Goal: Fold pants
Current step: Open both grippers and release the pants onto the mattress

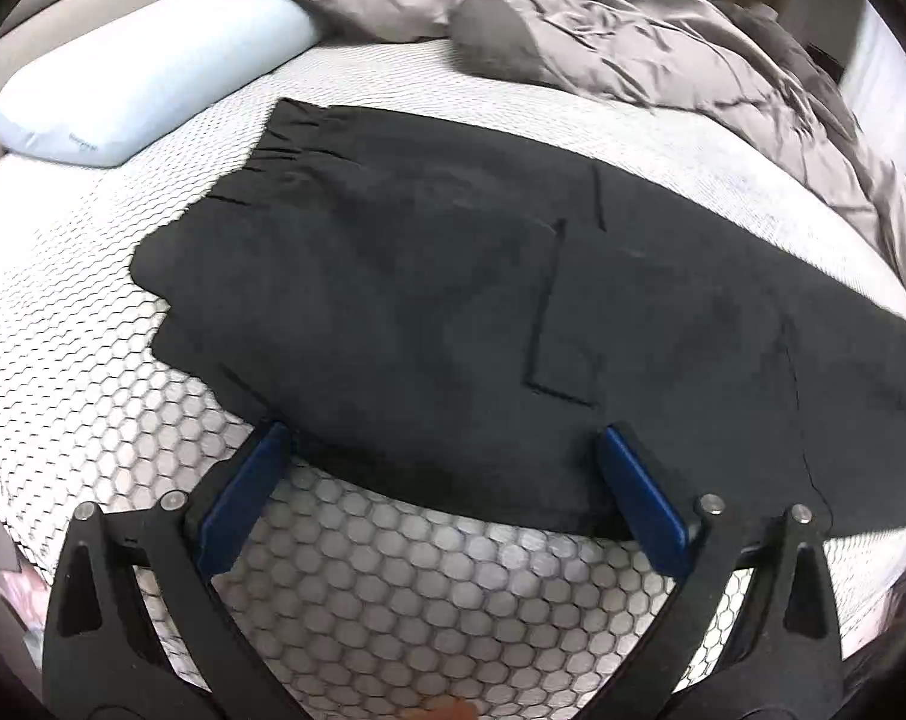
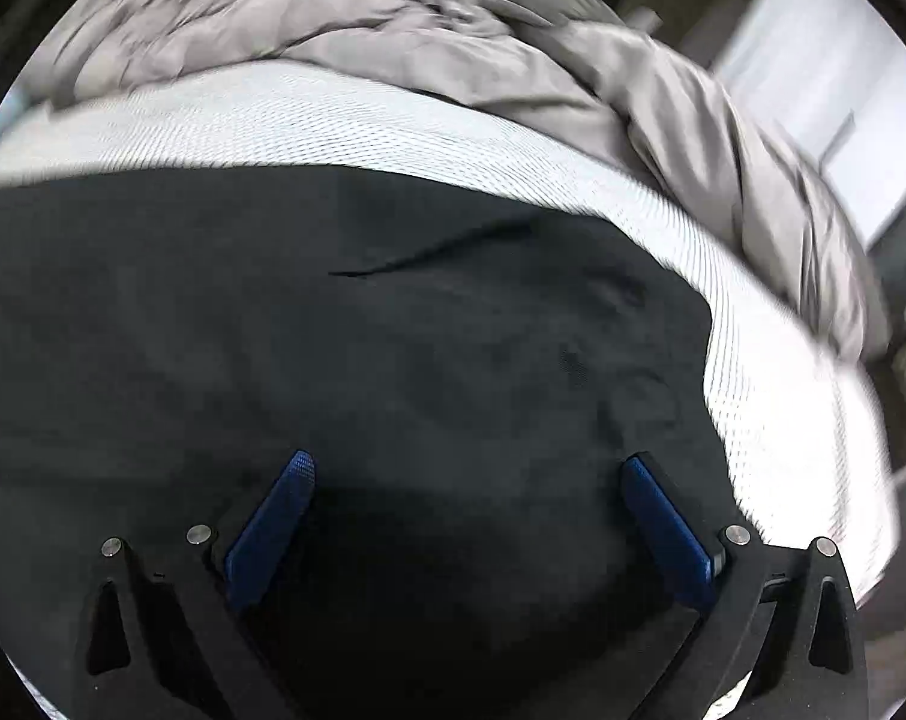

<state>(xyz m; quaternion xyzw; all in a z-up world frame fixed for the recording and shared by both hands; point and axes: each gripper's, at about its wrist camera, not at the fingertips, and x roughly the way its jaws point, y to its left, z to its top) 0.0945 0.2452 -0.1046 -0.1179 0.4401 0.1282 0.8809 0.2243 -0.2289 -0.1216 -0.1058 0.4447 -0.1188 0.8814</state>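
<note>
Pants (image 1: 453, 300) flat on mattress (image 1: 393, 570); left gripper (image 1: 441, 450) and right gripper (image 2: 468, 480) both agape, empty (near hem at 6 o'clock) — one-layer pinch risks skewed fold.

Blue pillow (image 1: 147, 72), grey duvet (image 1: 603, 18), mattress (image 1: 393, 570)

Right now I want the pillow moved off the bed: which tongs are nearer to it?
Left. The left tongs sit at the pants' near edge, with the blue pillow beyond to their left. The right tongs hover over the pants; no pillow shows there.
</note>
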